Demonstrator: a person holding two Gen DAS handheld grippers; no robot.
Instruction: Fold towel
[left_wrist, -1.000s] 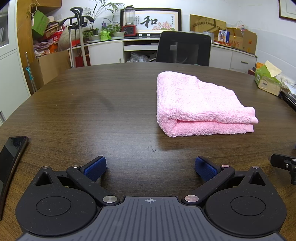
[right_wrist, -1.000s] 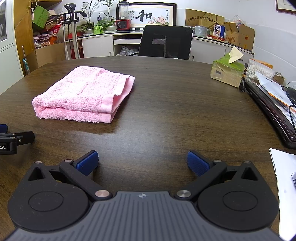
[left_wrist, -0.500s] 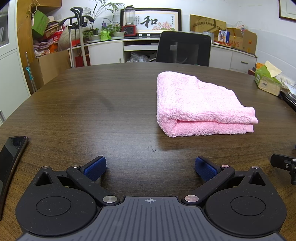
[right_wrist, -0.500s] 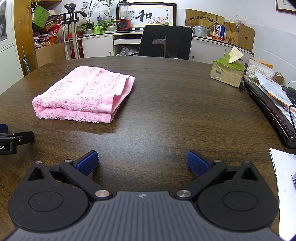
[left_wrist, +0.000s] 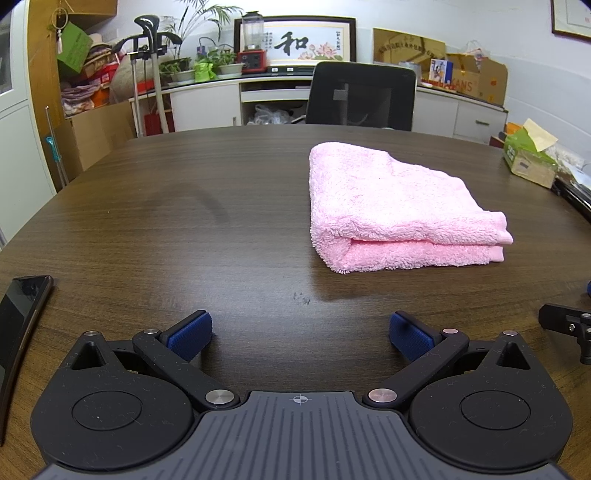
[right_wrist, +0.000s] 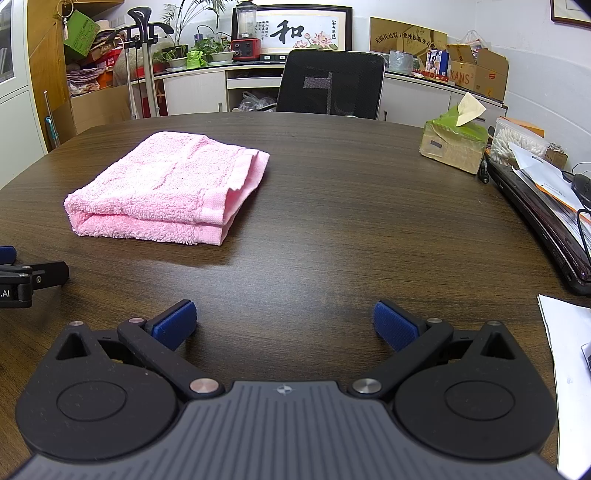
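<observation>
I am looking across the dark wood worktop (left_wrist: 155, 229), which is carrying almost nothing besides the pink towel (left_wrist: 384, 206), and that towel is lying already doubled over into a thick rectangle, well apart from both of my grippers. From the left it is sitting ahead and to the right; from the right wrist view the towel (right_wrist: 173, 188) is sitting ahead and to the left, so it is resting between the two lines of sight. My left gripper (left_wrist: 300, 331) is hovering low over bare wood with its blue pads spread wide and nothing between them, and my right gripper (right_wrist: 284, 323) is doing the same, jaws apart and empty. I judge the fold to be finished or nearly so, since the layers are stacking evenly with the hemmed edges lining up on the right side. If another fold is wanted, I am thinking each gripper should be pinching one near corner through all layers, lifting together and level, and laying the edge down squarely so the stack is not skewing. A black phone (left_wrist: 18, 325) is lying at the left edge, clear of the work.
</observation>
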